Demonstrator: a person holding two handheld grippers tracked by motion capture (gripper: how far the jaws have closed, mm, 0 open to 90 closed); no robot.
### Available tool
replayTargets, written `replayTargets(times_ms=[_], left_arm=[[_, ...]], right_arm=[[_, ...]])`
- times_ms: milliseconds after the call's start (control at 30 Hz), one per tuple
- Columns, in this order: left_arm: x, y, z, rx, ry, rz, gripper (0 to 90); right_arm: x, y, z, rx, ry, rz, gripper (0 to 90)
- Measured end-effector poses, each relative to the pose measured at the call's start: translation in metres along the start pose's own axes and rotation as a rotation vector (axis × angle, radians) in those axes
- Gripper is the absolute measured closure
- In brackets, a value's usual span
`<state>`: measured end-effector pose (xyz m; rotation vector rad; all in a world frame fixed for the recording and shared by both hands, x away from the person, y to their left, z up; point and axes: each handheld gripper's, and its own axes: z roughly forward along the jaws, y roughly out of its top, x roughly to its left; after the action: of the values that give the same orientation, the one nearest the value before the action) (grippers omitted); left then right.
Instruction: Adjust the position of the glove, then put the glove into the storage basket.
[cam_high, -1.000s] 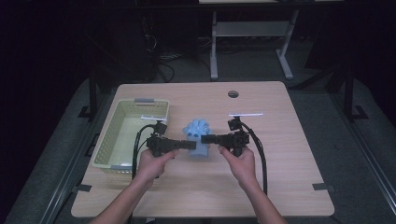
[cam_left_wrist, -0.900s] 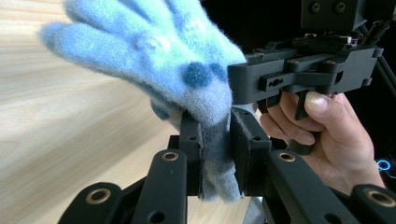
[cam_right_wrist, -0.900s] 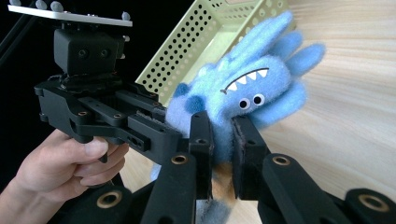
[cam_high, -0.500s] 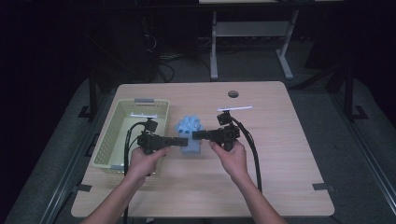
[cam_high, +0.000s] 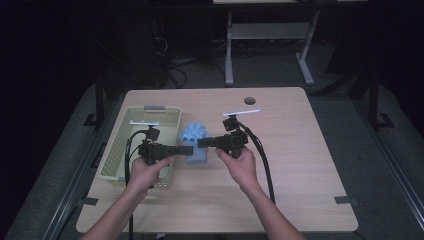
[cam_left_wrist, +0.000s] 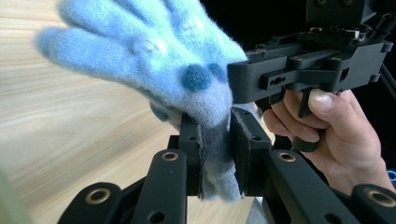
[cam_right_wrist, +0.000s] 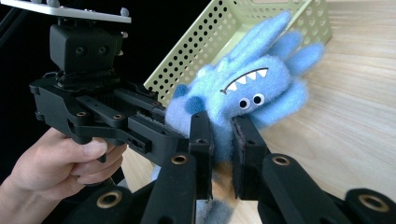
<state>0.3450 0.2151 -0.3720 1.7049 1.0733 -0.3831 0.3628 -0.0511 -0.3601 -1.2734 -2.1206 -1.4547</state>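
A fluffy blue monster toy (cam_high: 196, 136) with white teeth and googly eyes hangs just above the table (cam_high: 300, 150), right of the basket. My left gripper (cam_high: 189, 150) comes in from the left and is shut on the toy's lower part. My right gripper (cam_high: 202, 143) comes in from the right, shut on the same toy. In the left gripper view the pads (cam_left_wrist: 239, 140) of my left gripper (cam_left_wrist: 215, 142) squeeze grey-blue plush under the toy (cam_left_wrist: 154, 60). In the right gripper view my right gripper (cam_right_wrist: 222, 140) pinches the toy (cam_right_wrist: 243, 93) below its face.
A pale green perforated basket (cam_high: 145, 111) sits on the table's left side, its wall (cam_right_wrist: 233, 32) close behind the toy. A round cable hole (cam_high: 248, 100) lies near the far edge. Cables trail from both grippers toward the table's near edge.
Both hands have carried the toy leftward and slightly up, closer to the basket. Both grips stay the same.
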Motion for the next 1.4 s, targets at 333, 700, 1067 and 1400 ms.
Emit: replayTargets(times_ms=[333,700,1067,1400], left_arm=[[0.008,-0.001,-0.014,-0.019,0.006,-0.016,75.0],[0.018,-0.004,-0.042,-0.048,0.036,-0.037,75.1],[0.029,-0.001,-0.058,-0.061,0.050,-0.058,75.6],[0.043,0.001,-0.076,-0.075,0.054,-0.069,76.5]], right_arm=[[0.008,0.010,0.017,0.019,0.009,-0.016,80.3],[0.019,0.020,0.043,0.038,0.034,-0.032,80.3],[0.025,0.030,0.062,0.048,0.040,-0.041,80.3],[0.033,0.039,0.082,0.072,0.041,-0.056,80.3]])
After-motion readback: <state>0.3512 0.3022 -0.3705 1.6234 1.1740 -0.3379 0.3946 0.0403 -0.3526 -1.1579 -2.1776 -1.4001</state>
